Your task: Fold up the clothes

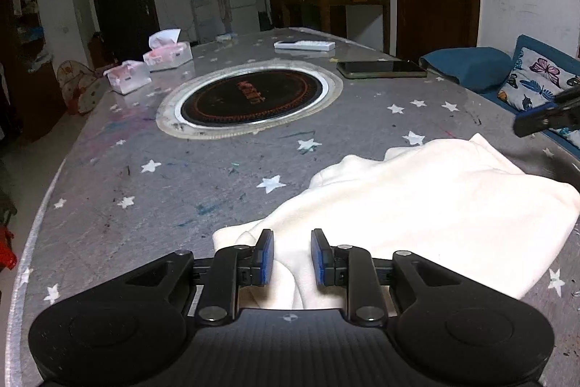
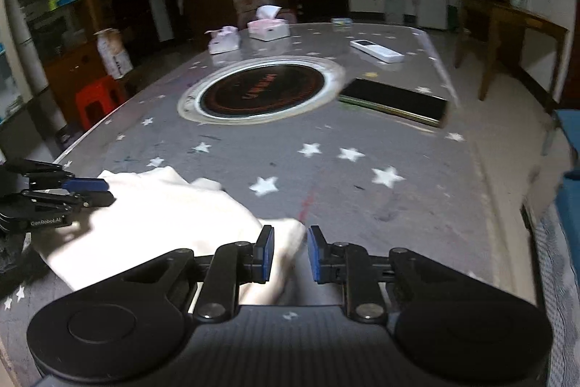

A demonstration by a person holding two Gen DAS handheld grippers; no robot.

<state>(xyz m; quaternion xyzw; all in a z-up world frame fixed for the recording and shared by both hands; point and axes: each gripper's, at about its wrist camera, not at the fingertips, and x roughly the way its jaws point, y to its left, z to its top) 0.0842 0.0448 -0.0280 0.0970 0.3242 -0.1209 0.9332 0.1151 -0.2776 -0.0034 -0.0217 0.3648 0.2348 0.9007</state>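
A white fleece garment (image 1: 427,205) lies crumpled on the near right part of the grey star-print table (image 1: 181,191). My left gripper (image 1: 293,258) is at the garment's near left edge. Its blue pads stand a little apart, shut on a bunched fold of the cloth. My right gripper (image 2: 290,254) holds the opposite corner of the garment (image 2: 156,216) between its narrow-set pads, and that view is blurred by motion. The left gripper (image 2: 107,192) shows at the left edge of the right wrist view, the right gripper (image 1: 522,127) at the right edge of the left wrist view.
A round black hotplate (image 1: 250,97) is set into the middle of the table. Beyond it lie a dark phone or tablet (image 1: 380,68), a white remote (image 1: 304,45) and two tissue boxes (image 1: 167,55). A blue sofa with a butterfly cushion (image 1: 536,78) stands to the right.
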